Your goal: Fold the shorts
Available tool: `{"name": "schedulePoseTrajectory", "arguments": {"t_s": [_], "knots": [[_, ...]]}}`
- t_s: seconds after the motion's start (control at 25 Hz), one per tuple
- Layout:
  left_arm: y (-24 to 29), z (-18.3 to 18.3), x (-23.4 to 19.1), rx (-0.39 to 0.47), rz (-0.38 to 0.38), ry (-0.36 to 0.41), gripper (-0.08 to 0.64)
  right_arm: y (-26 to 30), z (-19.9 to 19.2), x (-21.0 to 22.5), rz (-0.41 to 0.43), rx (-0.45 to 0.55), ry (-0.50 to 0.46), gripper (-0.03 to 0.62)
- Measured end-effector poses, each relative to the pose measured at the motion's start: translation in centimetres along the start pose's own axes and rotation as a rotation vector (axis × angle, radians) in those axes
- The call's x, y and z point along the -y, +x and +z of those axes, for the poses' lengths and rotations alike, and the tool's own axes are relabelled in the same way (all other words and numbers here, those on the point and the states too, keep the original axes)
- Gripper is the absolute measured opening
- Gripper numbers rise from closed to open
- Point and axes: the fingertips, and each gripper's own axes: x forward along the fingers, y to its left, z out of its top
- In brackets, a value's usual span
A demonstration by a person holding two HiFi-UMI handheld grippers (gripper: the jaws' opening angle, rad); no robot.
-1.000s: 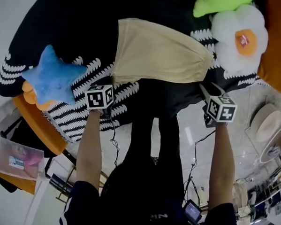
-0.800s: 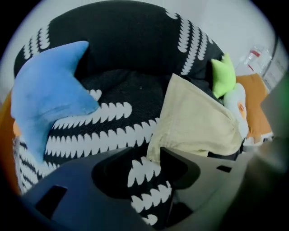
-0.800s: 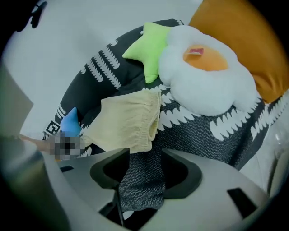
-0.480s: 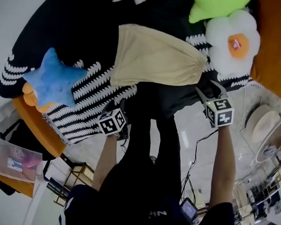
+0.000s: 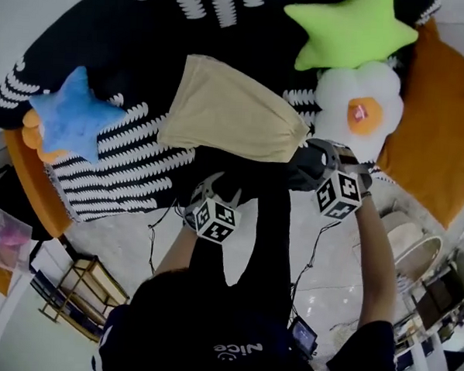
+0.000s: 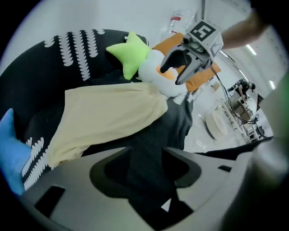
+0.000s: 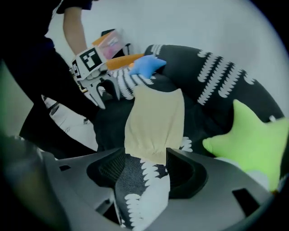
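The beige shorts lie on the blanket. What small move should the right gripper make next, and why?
Probably lower the right gripper onto the near end of the shorts and close there, for another fold. Its jaws have just been opening and hold nothing; that end lies just ahead of them on the blanket.

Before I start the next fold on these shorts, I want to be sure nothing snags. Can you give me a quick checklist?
1. Shorts lying flat on the bedspread: ok.
2. Left hand-held gripper empty: ok. Its jaws have just been opening and nothing is clamped.
3. Right hand-held gripper empty: ok. Its jaws have just been opening, and the shorts' end lies just ahead of them, not pinched.
4. Blue star pillow clear of the shorts: ok.
5. Egg pillow clear of the shorts: cannot tell, it sits very close.
6. Folded layers lined up: cannot tell.
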Motion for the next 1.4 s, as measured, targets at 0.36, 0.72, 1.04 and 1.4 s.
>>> {"name": "schedulePoseTrajectory", "arguments": {"t_s": [0.36,0.72,1.04,1.4], "knots": [[6.5,10.5,6.3,0.029,0.053,0.162,0.218,2.7,-3.5,1.4,0.279,-0.082,-0.843,0.288],[14.0,12.5,4.7,-0.069,0.183,0.141,0.204,6.8,-6.3,3.1,0.421,-0.139,-0.953,0.281],[12.9,12.7,4.0,0.046,0.120,0.012,0.086,7.5,-6.7,3.2,0.461,-0.139,-0.939,0.282],[8.9,14.2,2.8,0.254,-0.245,-0.500,0.060,7.8,-5.5,3.4,0.377,-0.032,-0.918,0.303]]}}
